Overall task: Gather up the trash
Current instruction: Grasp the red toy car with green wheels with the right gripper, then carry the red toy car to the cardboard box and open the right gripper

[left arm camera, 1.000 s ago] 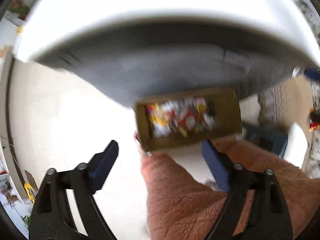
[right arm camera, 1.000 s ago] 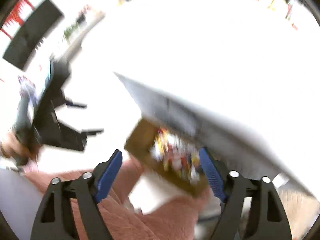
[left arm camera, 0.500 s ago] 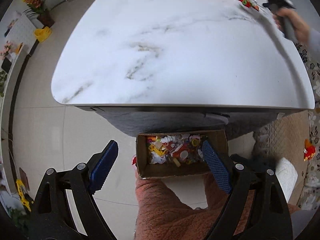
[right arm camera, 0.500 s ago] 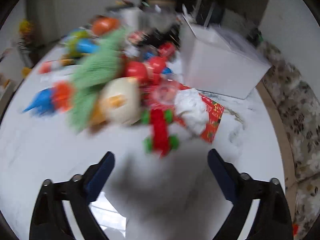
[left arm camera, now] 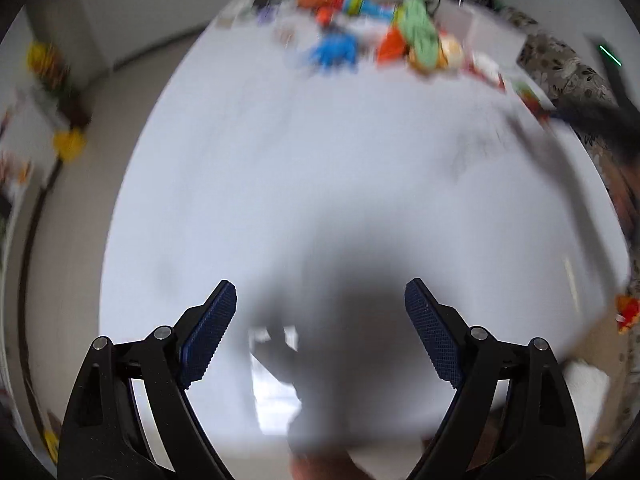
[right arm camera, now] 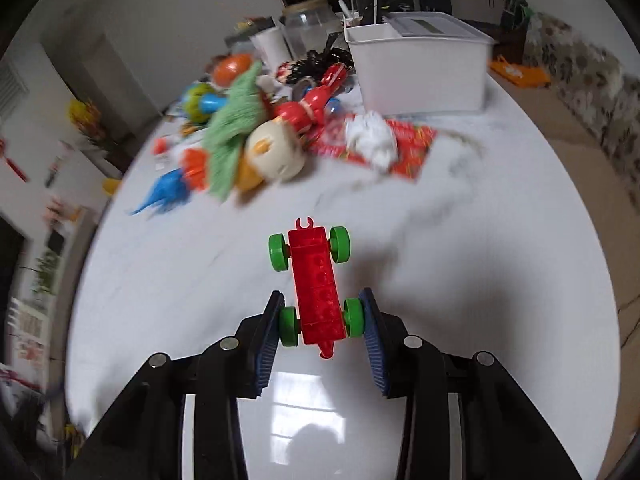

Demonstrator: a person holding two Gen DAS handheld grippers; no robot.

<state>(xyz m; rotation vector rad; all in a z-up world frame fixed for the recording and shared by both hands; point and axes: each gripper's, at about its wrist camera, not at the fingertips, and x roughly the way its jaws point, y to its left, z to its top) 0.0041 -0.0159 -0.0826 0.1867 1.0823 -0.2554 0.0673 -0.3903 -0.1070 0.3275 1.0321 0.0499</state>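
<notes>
My right gripper (right arm camera: 322,322) is shut on a red toy car with green wheels (right arm camera: 316,284); its pads press the two rear wheels and hold it over the white marble table (right arm camera: 480,280). A crumpled white paper (right arm camera: 370,138) lies on a red wrapper (right arm camera: 408,148) farther back. My left gripper (left arm camera: 320,312) is open and empty above the near part of the table (left arm camera: 280,160). The left wrist view is motion-blurred.
A pile of toys (right arm camera: 240,132), with a green plush, a cream ball and a blue dinosaur, lies at the far left. A white bin (right arm camera: 420,68) and jars stand at the back. The toy pile also shows in the left wrist view (left arm camera: 380,32).
My right gripper has closed on the red toy car and drawn it back from the pile. My left gripper has swung up from the cardboard box below the table to above the tabletop.
</notes>
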